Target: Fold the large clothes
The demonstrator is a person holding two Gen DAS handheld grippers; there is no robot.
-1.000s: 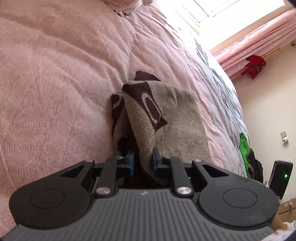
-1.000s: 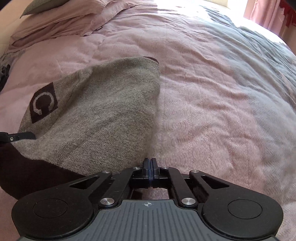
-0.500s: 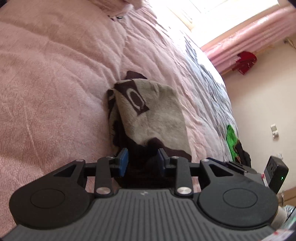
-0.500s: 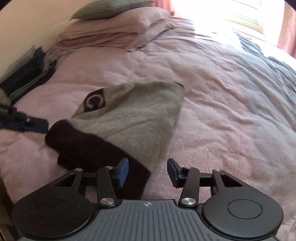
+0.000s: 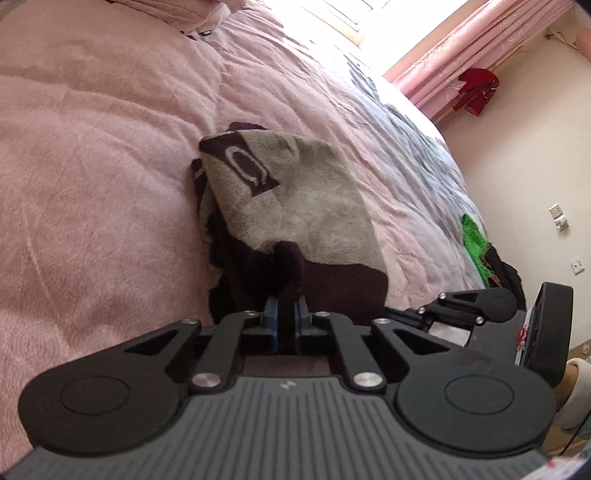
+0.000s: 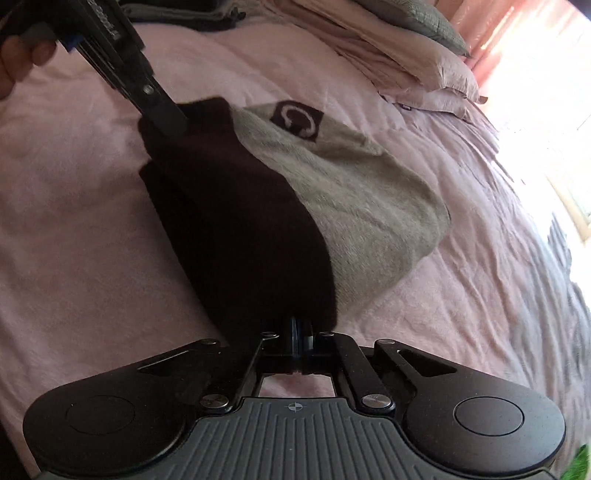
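Observation:
A grey knitted sweater [image 5: 306, 192] with a dark brown hem band and a brown logo patch lies folded on the pink bedspread [image 5: 92, 166]. My left gripper [image 5: 286, 308] is shut on a pinch of the brown hem at the sweater's near end. In the right wrist view the sweater [image 6: 351, 192] stretches away, and my right gripper [image 6: 297, 330] is shut on the brown band's near corner. The left gripper [image 6: 170, 118] shows there at the band's far corner, held by a hand [image 6: 18, 62]. The brown band hangs slightly raised between the two grippers.
Pink pillows [image 6: 424, 62] and a stack of dark clothes [image 6: 207, 16] lie at the head of the bed. Pink curtains [image 5: 461, 62], a red garment [image 5: 476, 88] and a green cloth [image 5: 474, 240] are by the wall past the bed's edge.
Half a second ago both grippers stood open by the brown hem; now each has shut on it. The right gripper has come round to the hem's corner.

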